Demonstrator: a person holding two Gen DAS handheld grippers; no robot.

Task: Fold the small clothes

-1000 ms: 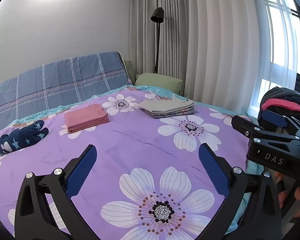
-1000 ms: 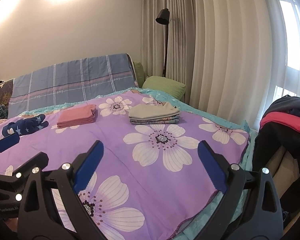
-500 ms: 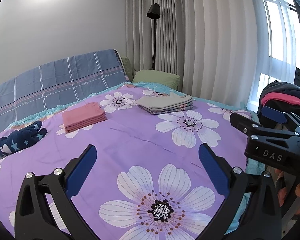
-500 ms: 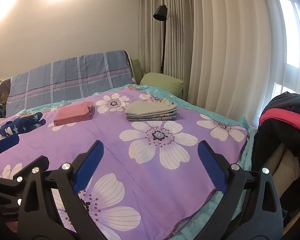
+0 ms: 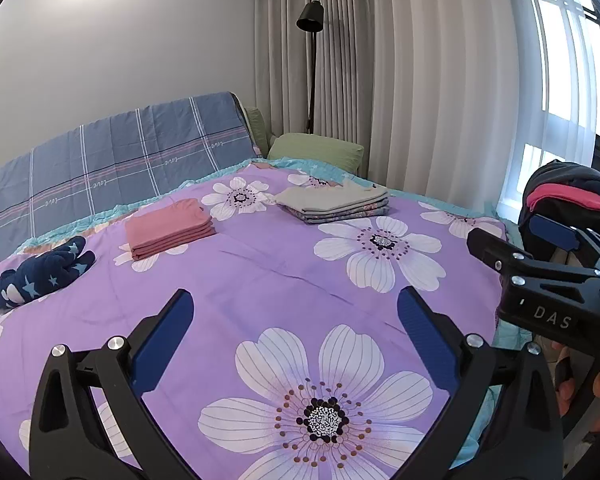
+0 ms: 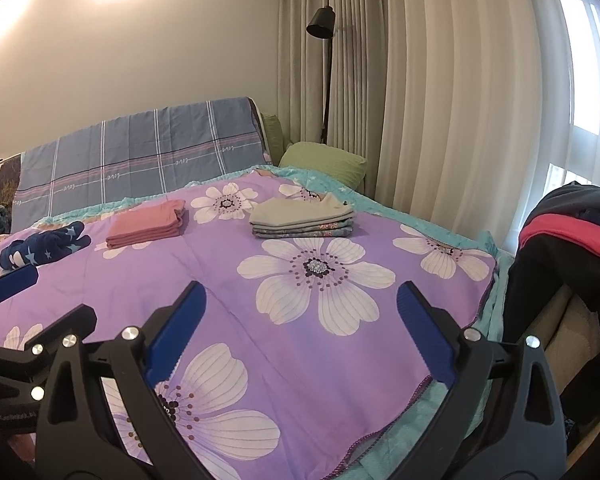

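Two grippers held over the near edge of a bed, both empty. Left gripper [image 5: 292,336] spread wide, nothing between its blue pads, above the purple flowered quilt [image 5: 260,280]. Right gripper [image 6: 300,328] likewise spread and empty, hovering nearer the quilt's right corner; seen also from the left view at the right edge [image 5: 552,276], side by side with the left one. On the far half of the quilt, two finished-looking piles: a pink stack [image 5: 168,228] folded flat with neat edges, and a grey stack [image 5: 336,202] of several layers, patterned cloth at the bottom, well apart from the pink one. Left of the pink stack, a navy starred piece [image 5: 40,276], bunched or rolled rather than flat; hard to tell whether counted as done or awaiting a fold. Off the bed to the right, a dark heap with a pink band [image 6: 568,236] draped over something beside the bed, unfolded, just beside the right gripper's side. Judging by this: a good share done, two stacks squared away; probably left are the navy piece and whatever small items sit in the dark heap. No garment laid out on the near quilt, so no fold under way at present; likely between items, with a fetch needed next. Behind, a blue plaid cover [image 6: 140,156], green pillow [image 6: 324,160], floor lamp [image 6: 320,28] and curtains [image 6: 440,100].
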